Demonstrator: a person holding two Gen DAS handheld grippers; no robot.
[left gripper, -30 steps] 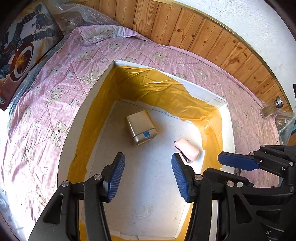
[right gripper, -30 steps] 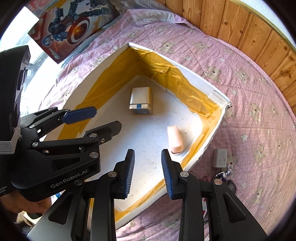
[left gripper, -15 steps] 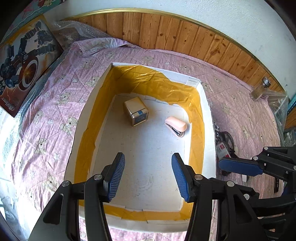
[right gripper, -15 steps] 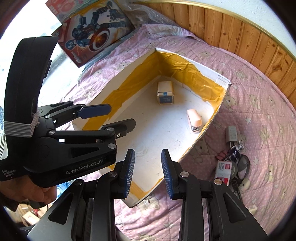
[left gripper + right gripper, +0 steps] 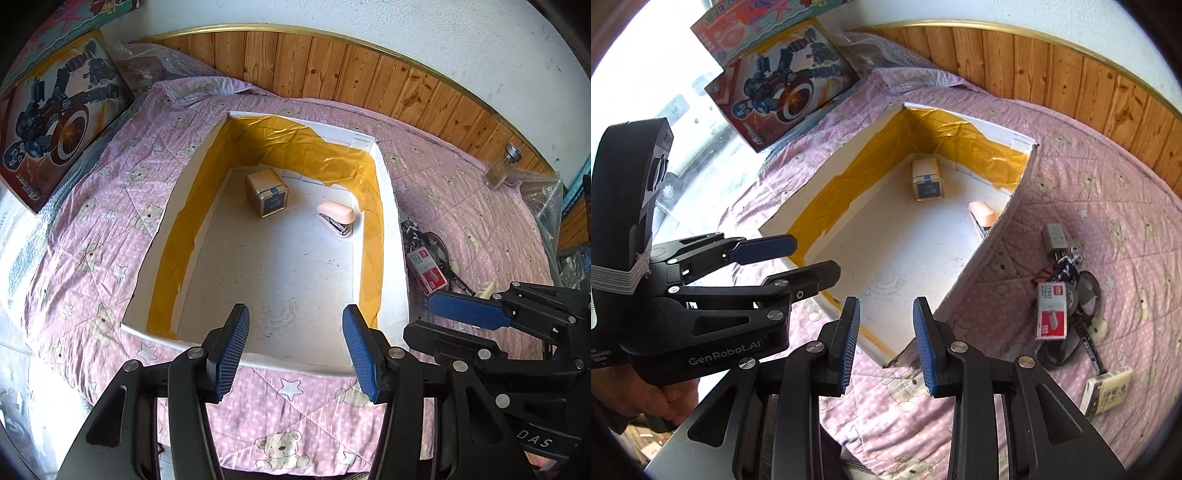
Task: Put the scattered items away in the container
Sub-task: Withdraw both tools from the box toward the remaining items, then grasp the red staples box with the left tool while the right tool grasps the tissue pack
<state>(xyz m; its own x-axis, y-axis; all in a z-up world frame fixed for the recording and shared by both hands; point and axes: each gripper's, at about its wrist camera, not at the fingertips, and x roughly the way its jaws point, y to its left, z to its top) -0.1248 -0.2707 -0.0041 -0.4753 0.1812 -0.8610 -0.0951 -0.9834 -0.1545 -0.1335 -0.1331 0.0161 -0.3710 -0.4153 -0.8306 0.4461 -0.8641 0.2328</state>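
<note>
A white box with yellow-taped inner walls (image 5: 384, 206) (image 5: 827, 206) lies on the pink bear quilt. Inside it rest a small gold tin (image 5: 266, 192) (image 5: 926, 181) and a pink stapler (image 5: 337, 216) (image 5: 982, 216). To the right of the box lie a red-and-white staple box (image 5: 426, 267) (image 5: 1051, 314), dark sunglasses (image 5: 1082, 295), a grey adapter (image 5: 1055, 236), keys (image 5: 1065, 264) and a pale yellow packet (image 5: 1108, 391). My left gripper (image 5: 295, 347) hovers open over the box's near edge, empty. My right gripper (image 5: 886, 339) is open and empty near the box's near corner.
A toy carton with a robot picture (image 5: 55, 118) (image 5: 786, 96) leans at the left. A small glass jar (image 5: 504, 166) stands by the wooden wall panel (image 5: 369, 74). Bubble wrap (image 5: 543, 195) sits at the right edge. A hand (image 5: 639, 402) holds the left gripper's handle.
Both grippers have pulled back and up from the box, so the whole box and the loose items beside it now show. Both stay open.
</note>
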